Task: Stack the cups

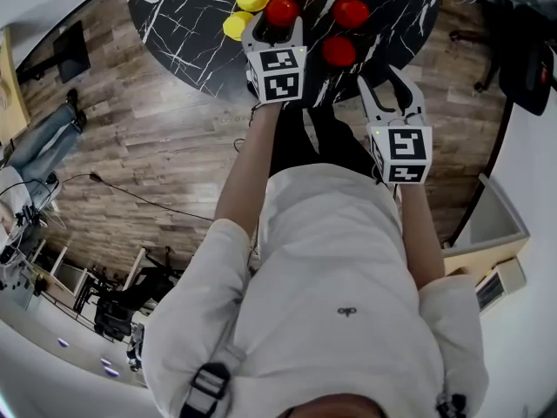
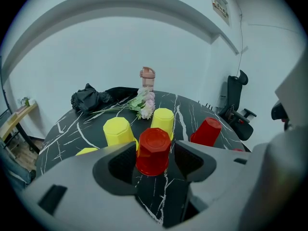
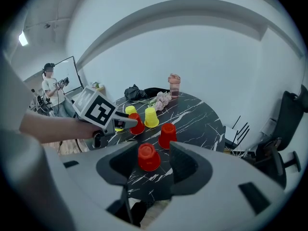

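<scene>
Three red and three yellow cups stand upside down on the black marble table (image 1: 191,24). My left gripper (image 1: 276,21) is open, with one red cup (image 2: 154,150) standing on the table between its jaws; a small gap shows beside the pads. Behind that cup are two yellow cups (image 2: 118,130) (image 2: 162,121), and a third yellow cup (image 2: 86,151) stands to the left. My right gripper (image 1: 385,84) hangs open and empty at the table's near edge. A second red cup (image 3: 148,157) stands ahead of it, and a third red cup (image 3: 167,134) further back.
A bunch of flowers (image 2: 144,105), a pink bottle (image 2: 147,78) and a black bag (image 2: 89,100) lie at the table's far side. An office chair (image 2: 238,105) stands to the right. A person (image 3: 50,88) stands across the room.
</scene>
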The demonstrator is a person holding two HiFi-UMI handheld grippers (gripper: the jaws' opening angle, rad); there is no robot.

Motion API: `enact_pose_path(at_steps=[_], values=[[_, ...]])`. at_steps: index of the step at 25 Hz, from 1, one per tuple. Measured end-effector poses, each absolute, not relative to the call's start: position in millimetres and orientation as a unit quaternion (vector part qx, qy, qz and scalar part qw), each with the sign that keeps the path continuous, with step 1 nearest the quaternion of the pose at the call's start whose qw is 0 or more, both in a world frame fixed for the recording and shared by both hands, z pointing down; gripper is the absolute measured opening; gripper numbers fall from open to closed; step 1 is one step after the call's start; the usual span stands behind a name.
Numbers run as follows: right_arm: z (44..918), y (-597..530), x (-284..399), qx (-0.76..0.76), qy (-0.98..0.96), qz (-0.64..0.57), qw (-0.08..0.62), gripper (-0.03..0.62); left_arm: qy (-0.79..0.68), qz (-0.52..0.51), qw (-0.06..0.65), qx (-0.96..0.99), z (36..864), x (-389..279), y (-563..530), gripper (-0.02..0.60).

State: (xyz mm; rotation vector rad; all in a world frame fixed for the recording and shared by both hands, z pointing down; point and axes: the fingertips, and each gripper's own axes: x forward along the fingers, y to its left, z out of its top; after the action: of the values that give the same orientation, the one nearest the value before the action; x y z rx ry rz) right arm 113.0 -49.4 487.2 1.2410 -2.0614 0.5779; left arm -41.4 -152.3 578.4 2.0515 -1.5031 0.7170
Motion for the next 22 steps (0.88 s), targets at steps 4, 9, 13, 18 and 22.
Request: enact_pose_path(at_steps=[4,9,13,18,22], values=[[488.1,-46.5,117.0,0.477,-0.784,0.223,0.329,0.209,-0.554,0.26,0.248,0.751,581.4,-40.4,-155.9,0.236],[488.0,-45.7,120.7,0.481,-0.782,0.224,0.327,0.208,-0.558,0.265,0.248,0.746,583.2,-42.4,-158.2,0.231],[487.4,-45.3,121.9,0.482,-0.781,0.228,0.325,0.207,-0.56,0.269,0.243,0.745,582.7,-44.3,-158.8,0.212],[486.5,-44.0,124.1,0.481,-0.784,0.224,0.323,0.206,-0.554,0.267,0.236,0.752,571.2,-42.7,-156.5,0.21],[484.2,-43.9,126.2,0.477,-0.788,0.221,0.319,0.206,-0.54,0.258,0.221,0.77,563.4,-33.5,-148.6,0.21]])
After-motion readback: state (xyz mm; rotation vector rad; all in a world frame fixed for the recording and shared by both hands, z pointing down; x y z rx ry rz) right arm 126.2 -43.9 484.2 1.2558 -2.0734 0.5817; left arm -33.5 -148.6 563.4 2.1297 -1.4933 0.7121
